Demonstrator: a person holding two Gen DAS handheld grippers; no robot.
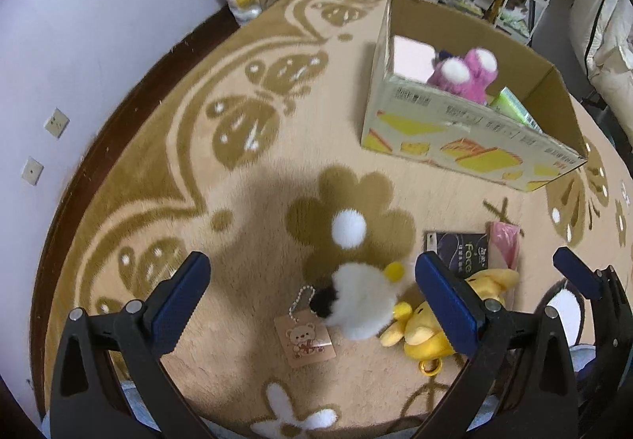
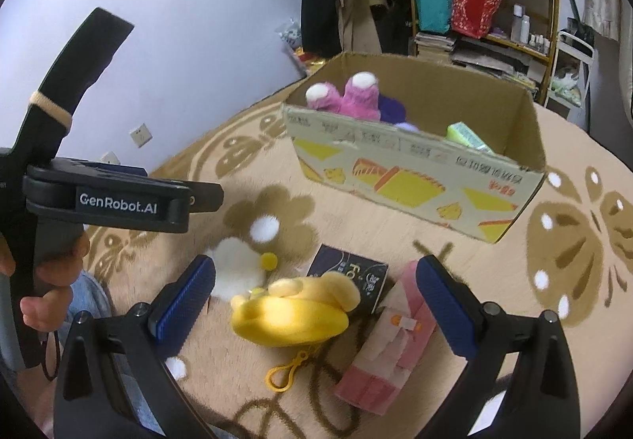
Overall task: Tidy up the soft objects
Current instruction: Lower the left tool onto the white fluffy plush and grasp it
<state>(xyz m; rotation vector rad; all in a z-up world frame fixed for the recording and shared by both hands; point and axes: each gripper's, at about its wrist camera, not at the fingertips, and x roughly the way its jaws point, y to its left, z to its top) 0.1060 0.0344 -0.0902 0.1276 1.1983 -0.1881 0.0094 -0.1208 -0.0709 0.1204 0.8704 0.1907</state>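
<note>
Both grippers hang with jaws apart: the left gripper [image 1: 312,280] over the fluffy white plush keychain [image 1: 362,310] at lower centre, the right gripper [image 2: 316,284] over the yellow plush toy [image 2: 292,314] (2 easy targets). Pinch each mid-body, then carry to the open cardboard box [image 2: 399,170] upper right.

A white plush toy [image 1: 362,306] with a yellow pompom and a black patch lay on the rug [image 1: 245,201], its ball chain and bear tag [image 1: 304,336] stretched out to its left. Touching its right side lay a yellow plush toy [image 2: 292,314] with floppy ears and a yellow clip [image 2: 283,373]. Just beyond that lay a dark tissue pack [image 2: 356,275], and a pink tissue pack [image 2: 391,336] sat beside it. Farther off stood an open cardboard box [image 2: 415,166] printed with yellow shapes; inside it a pink plush toy [image 2: 348,97] showed two white-tipped feet pointing up, beside something purple and a green pack [image 2: 467,134]
</note>
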